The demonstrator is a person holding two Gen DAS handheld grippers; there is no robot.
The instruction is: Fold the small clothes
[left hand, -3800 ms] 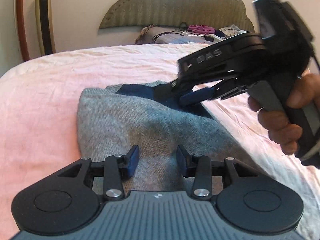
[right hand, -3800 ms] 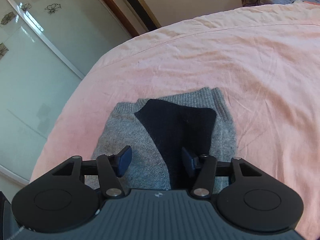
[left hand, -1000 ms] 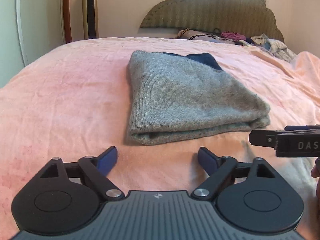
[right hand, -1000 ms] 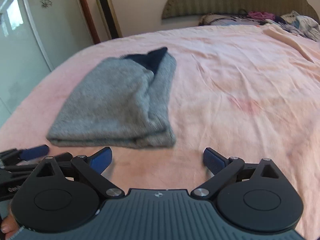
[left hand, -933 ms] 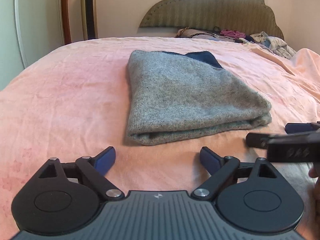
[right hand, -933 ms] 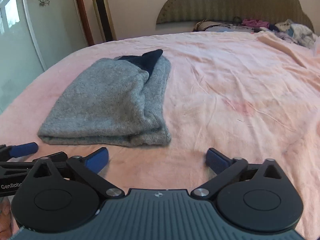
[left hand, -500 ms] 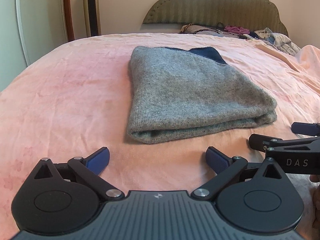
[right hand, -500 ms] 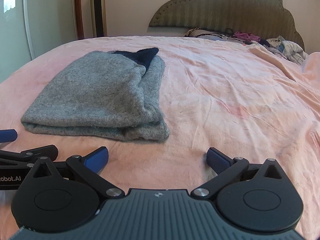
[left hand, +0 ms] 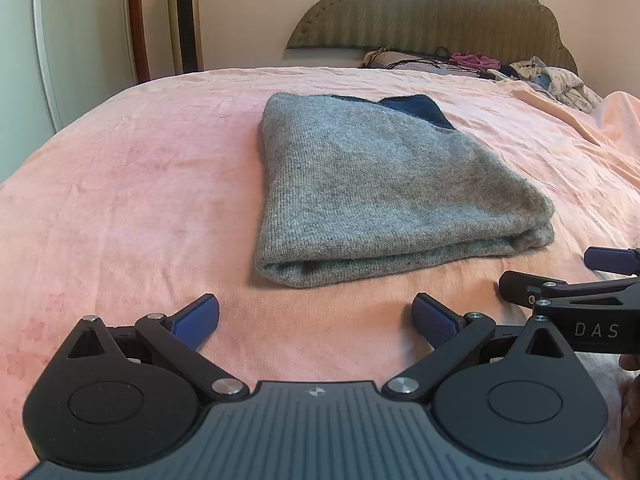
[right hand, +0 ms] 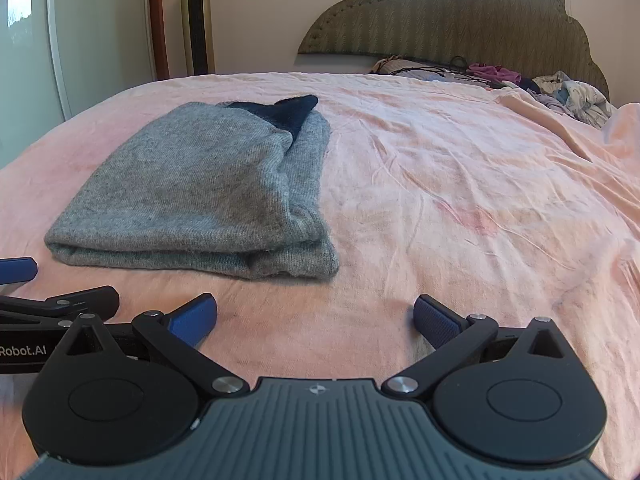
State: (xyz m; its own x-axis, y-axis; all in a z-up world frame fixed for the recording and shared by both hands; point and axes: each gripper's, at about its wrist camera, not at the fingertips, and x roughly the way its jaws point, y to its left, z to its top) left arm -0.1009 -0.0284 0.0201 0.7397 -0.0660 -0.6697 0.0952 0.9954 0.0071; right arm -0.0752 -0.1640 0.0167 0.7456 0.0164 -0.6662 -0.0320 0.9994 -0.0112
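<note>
A grey knit garment (left hand: 384,184) (right hand: 200,184) lies folded flat on the pink bedsheet (left hand: 132,200), with a dark blue part (left hand: 416,109) (right hand: 288,110) showing at its far end. My left gripper (left hand: 316,318) hovers just short of its near folded edge, open wide, with nothing between the blue pads. My right gripper (right hand: 316,318) stands open beside it, to the right of the garment's near corner, also empty. Each gripper shows at the edge of the other's view: the right gripper (left hand: 572,280), the left gripper (right hand: 48,284).
A padded headboard (left hand: 432,12) stands at the far end of the bed, with a heap of clothes and cables (left hand: 480,62) below it. A tower fan (left hand: 185,16) and a glass wardrobe door (right hand: 24,40) are on the far left. Bunched pink sheet (right hand: 580,128) lies at the right.
Both grippers let go of the garment and drew back from it; the garment now lies folded. Over the last second the left jaws spread a little wider and the right view levelled out.
</note>
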